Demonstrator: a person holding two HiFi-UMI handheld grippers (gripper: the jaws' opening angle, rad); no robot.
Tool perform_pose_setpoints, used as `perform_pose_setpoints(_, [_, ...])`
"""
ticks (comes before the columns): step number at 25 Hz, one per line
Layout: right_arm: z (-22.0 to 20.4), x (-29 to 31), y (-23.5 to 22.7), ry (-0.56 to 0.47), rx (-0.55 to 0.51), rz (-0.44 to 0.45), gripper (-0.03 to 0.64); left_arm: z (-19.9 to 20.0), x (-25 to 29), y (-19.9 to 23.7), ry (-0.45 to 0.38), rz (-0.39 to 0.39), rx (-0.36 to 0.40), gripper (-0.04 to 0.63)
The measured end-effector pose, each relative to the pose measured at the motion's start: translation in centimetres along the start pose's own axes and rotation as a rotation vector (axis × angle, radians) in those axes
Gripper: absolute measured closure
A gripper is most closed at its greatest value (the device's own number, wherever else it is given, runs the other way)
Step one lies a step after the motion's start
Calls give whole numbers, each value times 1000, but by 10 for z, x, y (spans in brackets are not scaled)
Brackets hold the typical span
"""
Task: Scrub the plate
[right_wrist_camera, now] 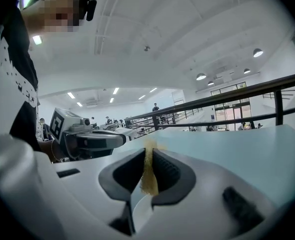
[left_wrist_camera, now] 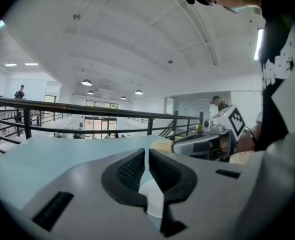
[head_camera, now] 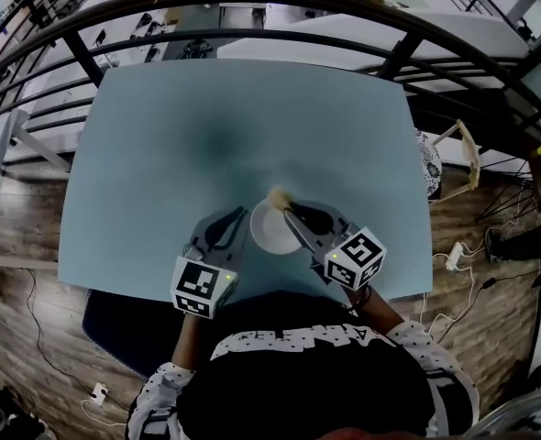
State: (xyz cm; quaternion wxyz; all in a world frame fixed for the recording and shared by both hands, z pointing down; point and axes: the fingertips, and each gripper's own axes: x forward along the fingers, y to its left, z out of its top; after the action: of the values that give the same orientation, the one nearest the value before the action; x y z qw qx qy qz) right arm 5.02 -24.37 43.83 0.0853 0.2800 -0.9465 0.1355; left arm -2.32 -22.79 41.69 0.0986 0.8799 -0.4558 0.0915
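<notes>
The white plate (head_camera: 270,230) lies near the desk's (head_camera: 206,136) front edge. The left gripper (head_camera: 243,214) is clenched on its rim. The right gripper (head_camera: 290,212) pinches a yellowish sponge (head_camera: 278,195) at the plate's far edge.

The plate (head_camera: 270,231) looks smooth, sponge (right_wrist_camera: 148,178) rough, table (head_camera: 206,145) matt.

- One white plate (head_camera: 272,230).
- One yellow sponge (head_camera: 278,195).
- Two grippers: the left gripper (head_camera: 239,216) and the right gripper (head_camera: 290,212).
- One pale blue table (head_camera: 206,126).
- Two marker cubes, one on each gripper.
</notes>
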Motion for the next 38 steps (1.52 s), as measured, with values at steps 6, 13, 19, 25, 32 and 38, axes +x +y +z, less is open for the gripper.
perform_pose_setpoints(6, [-16, 10, -3, 41, -8, 7, 565, -8, 2, 1, 22, 7, -3, 580])
perform_pose_setpoints(13, [-38, 25, -11, 100, -8, 12, 565, -15, 3, 3, 32, 27, -13, 580])
perform_pose_setpoints(19, [-54, 39, -21, 143, -9, -6, 565, -18, 0, 8, 33, 39, -13, 580])
perform_pose_setpoints(25, [-71, 45, -25, 180, 26, -10, 565, -20, -2, 8, 38, 53, -7, 580])
perform_pose_setpoints(32, [-88, 55, -24, 232, 28, -1, 565, -22, -5, 9, 49, 63, -2, 580])
perform_pose_setpoints(38, [-104, 62, -26, 282, 15, -8, 566, -24, -8, 12, 56, 73, 2, 580])
